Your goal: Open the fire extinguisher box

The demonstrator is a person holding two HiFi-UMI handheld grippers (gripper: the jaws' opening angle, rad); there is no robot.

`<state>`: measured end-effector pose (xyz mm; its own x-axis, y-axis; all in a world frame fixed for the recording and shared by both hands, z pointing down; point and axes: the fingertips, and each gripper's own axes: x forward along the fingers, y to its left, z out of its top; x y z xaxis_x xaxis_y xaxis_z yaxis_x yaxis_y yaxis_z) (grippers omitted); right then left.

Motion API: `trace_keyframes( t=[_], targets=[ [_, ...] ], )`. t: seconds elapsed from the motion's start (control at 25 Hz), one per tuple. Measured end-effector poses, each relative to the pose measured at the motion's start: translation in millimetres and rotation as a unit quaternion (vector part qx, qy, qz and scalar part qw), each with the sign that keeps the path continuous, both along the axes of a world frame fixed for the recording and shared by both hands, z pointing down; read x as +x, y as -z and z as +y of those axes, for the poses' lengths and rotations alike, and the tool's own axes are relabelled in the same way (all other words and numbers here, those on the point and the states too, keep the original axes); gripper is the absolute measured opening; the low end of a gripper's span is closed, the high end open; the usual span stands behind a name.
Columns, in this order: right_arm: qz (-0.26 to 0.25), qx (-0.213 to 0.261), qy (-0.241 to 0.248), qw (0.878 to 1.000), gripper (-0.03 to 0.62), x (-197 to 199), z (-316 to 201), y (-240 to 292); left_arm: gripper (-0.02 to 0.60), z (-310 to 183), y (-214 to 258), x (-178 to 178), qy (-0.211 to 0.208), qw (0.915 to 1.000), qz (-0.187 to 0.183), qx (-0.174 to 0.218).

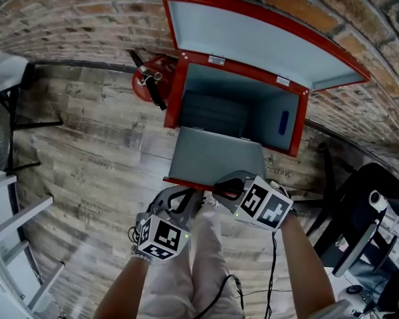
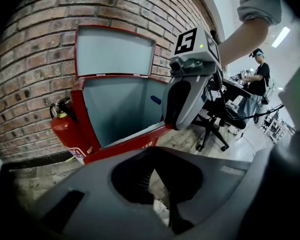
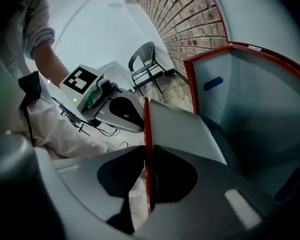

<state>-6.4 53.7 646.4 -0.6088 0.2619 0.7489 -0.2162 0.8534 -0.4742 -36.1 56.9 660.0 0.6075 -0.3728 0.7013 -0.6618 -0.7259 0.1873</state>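
The red fire extinguisher box [image 1: 176,92] stands against the brick wall. Its top lid [image 1: 253,38] is lifted and its grey-lined front door [image 1: 216,155] is swung down toward me. My right gripper [image 1: 223,190] is shut on that door's red edge [image 3: 147,154], which runs between its jaws in the right gripper view. Beside it, my left gripper [image 1: 179,198] hangs just short of the door's lower left corner, jaws together with nothing in them. A red extinguisher [image 1: 146,85] stands outside the box on its left. The box's inside looks bare except for a small blue part [image 1: 283,121].
A black mesh chair [image 1: 3,128] stands at the far left and a black office chair [image 1: 359,205] at the right. White frame parts [image 1: 20,244] lie at the lower left. A person [image 2: 260,79] sits at a desk in the distance. Wooden floor surrounds the box.
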Motion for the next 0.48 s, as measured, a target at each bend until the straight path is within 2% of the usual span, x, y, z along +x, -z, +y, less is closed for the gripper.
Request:
trace_keyframes(
  t=[0.16, 0.48],
  targets=[
    [0.013, 0.008, 0.009, 1.000, 0.063, -0.7, 14.9, -12.7, -0.002, 12.0, 4.7, -14.6, -0.005, 1.0000, -0.005, 0.002],
    [0.028, 0.023, 0.009, 0.999, 0.061, -5.4, 44.0, -44.6, -0.002, 2.3, 17.8, -29.0, 0.021, 0.9994, 0.003, 0.028]
  ],
)
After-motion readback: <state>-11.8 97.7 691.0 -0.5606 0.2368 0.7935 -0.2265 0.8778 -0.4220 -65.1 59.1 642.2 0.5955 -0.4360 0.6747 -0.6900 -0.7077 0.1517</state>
